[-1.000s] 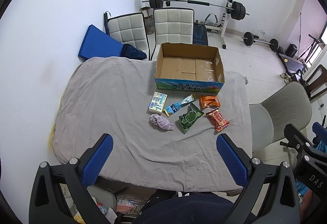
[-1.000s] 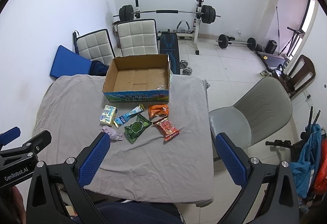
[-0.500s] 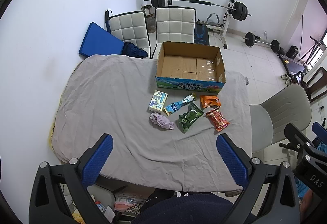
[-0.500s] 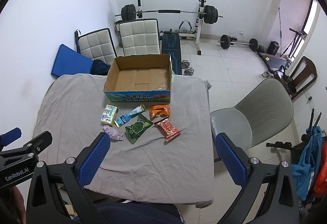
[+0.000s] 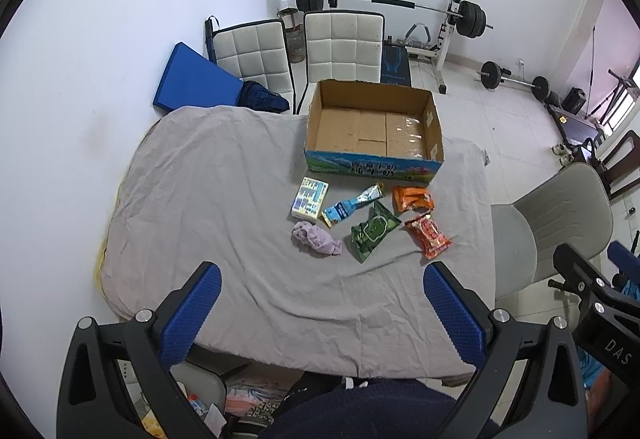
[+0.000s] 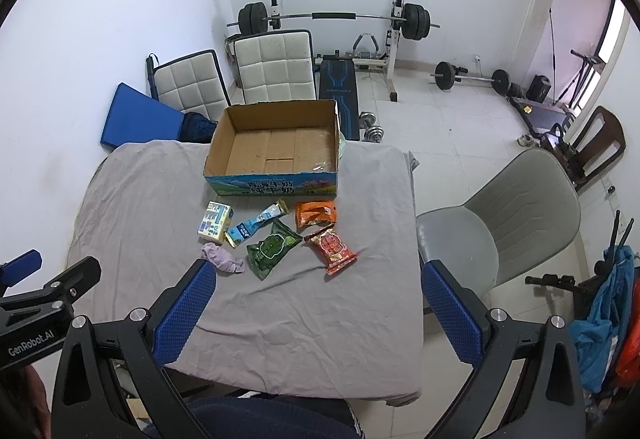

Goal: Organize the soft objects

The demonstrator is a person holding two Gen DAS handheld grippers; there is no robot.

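An empty cardboard box (image 5: 374, 131) (image 6: 276, 149) stands at the far side of a grey-covered table (image 5: 200, 199). In front of it lie a tissue pack (image 5: 310, 197), a blue sachet (image 5: 352, 205), an orange packet (image 5: 413, 197), a green packet (image 5: 374, 231), a red packet (image 5: 428, 235) and a crumpled purple cloth (image 5: 316, 243) (image 6: 222, 258). My left gripper (image 5: 320, 303) is open and empty, held high above the table's near edge. My right gripper (image 6: 316, 299) is open and empty too, beside it.
A grey chair (image 6: 500, 239) stands at the table's right side. Two white padded chairs (image 5: 340, 47) and a blue mat (image 5: 192, 81) are behind the table. A barbell rack (image 6: 336, 19) and weights stand on the tiled floor.
Both grippers have drifted slightly; the table and box sit a little lower in both views. Nothing on the table has moved.
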